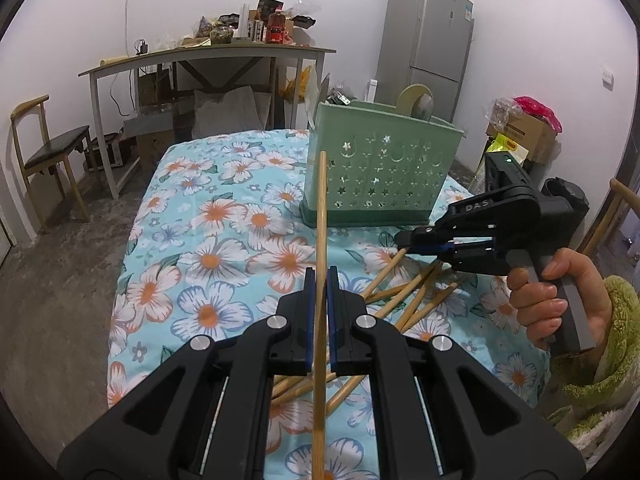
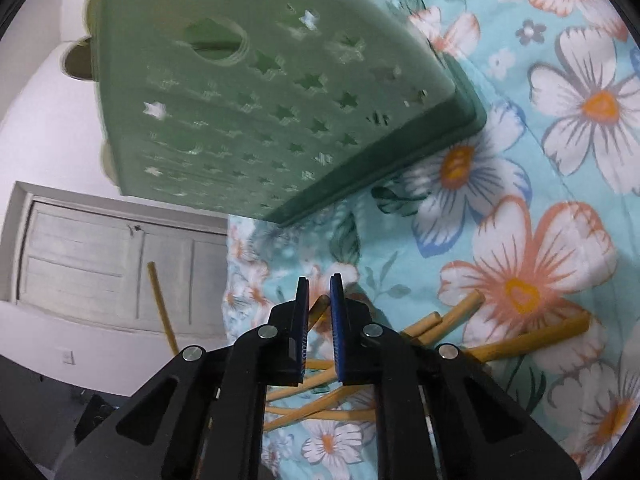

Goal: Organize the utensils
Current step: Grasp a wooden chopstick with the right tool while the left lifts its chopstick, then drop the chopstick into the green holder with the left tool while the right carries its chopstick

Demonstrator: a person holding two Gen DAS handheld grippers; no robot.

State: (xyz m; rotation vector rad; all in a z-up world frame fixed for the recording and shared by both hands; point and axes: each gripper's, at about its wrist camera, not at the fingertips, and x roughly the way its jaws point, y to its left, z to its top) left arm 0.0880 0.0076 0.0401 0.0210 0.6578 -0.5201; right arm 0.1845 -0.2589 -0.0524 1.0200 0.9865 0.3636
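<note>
The left gripper [image 1: 321, 284] is clamped on one long pale wooden chopstick [image 1: 320, 240], which stands nearly upright between the blue pads, its top end level with the upper wall of the green plastic utensil holder with star-shaped cut-outs [image 1: 380, 172]; the holder sits upright on the flower-printed blue cloth [image 1: 208, 232], close to the cloth's far edge, with bare cloth open to its left and in front of it. The right gripper [image 1: 404, 240], held by a hand [image 1: 560, 300] in a fuzzy green sleeve [image 1: 616, 332], lies low over the cloth just in front of the holder's base; in the right wrist view its jaws stand narrowly apart with the end of another chopstick [image 2: 319, 312] between the blue pads, though whether the pads press on it cannot be told. A loose pile of chopsticks [image 1: 416, 292] lies crossed on the cloth between the two grippers; about seven or eight can be made out, the overlap hiding an exact count. The cloth's left edge drops to grey floor [image 1: 60, 280], which is open as far as a wooden chair [image 1: 48, 156] and a grey desk [image 1: 208, 60].
</note>
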